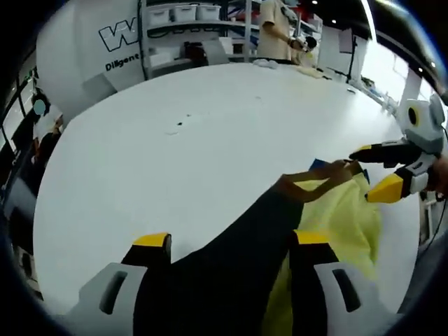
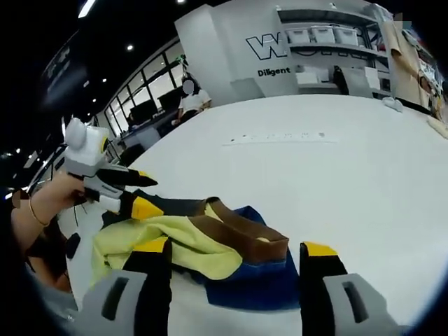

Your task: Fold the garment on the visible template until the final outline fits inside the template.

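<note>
Garment (image 1: 329,217) of yellow, black, brown and blue fabric lies bunched on a wide white table (image 1: 175,161); in the left gripper view its black part runs down between the left gripper (image 1: 231,241) and its yellow-tipped jaws, which stand apart, so whether they pinch the cloth cannot be told; at the right edge of that view the right gripper (image 1: 367,171) meets the garment's brown edge, its jaws close together on the fabric. In the right gripper view the right gripper's (image 2: 234,246) own jaws rise wide apart over the heap, yellow folds on the left and a blue patch beneath; the left gripper (image 2: 129,190), held by a hand (image 2: 52,199), touches the garment's far left corner. Shelves (image 2: 329,35) with white bins stand behind the table.
</note>
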